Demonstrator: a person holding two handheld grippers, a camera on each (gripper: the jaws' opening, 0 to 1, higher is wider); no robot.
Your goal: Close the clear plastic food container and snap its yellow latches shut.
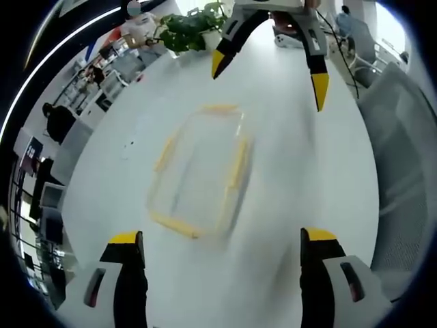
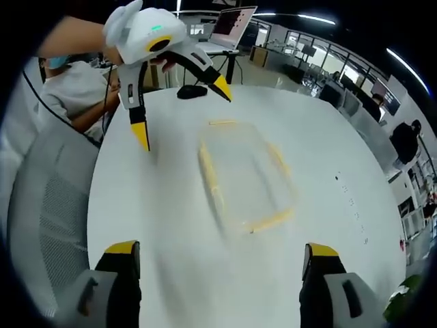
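Your left gripper (image 1: 222, 242) hangs above the white table (image 1: 287, 150) with its yellow-tipped jaws spread wide and nothing between them. The clear plastic food container (image 1: 201, 171) lies flat on the table just beyond those jaws, near the middle of the tabletop, its yellow latches (image 1: 237, 164) running along its edges; the picture is blurred, so you cannot tell whether the latches are snapped down. Your right gripper (image 2: 222, 249) is likewise spread wide and empty, with the container (image 2: 246, 174) ahead of it on the table (image 2: 164, 225). In the left gripper view the right gripper (image 1: 268, 68) reaches in from the far side, jaws parted, above the table beyond the container. A potted plant (image 1: 194, 27) stands at the table's far edge, and a laptop (image 2: 232, 27) sits at the far end in the right gripper view.
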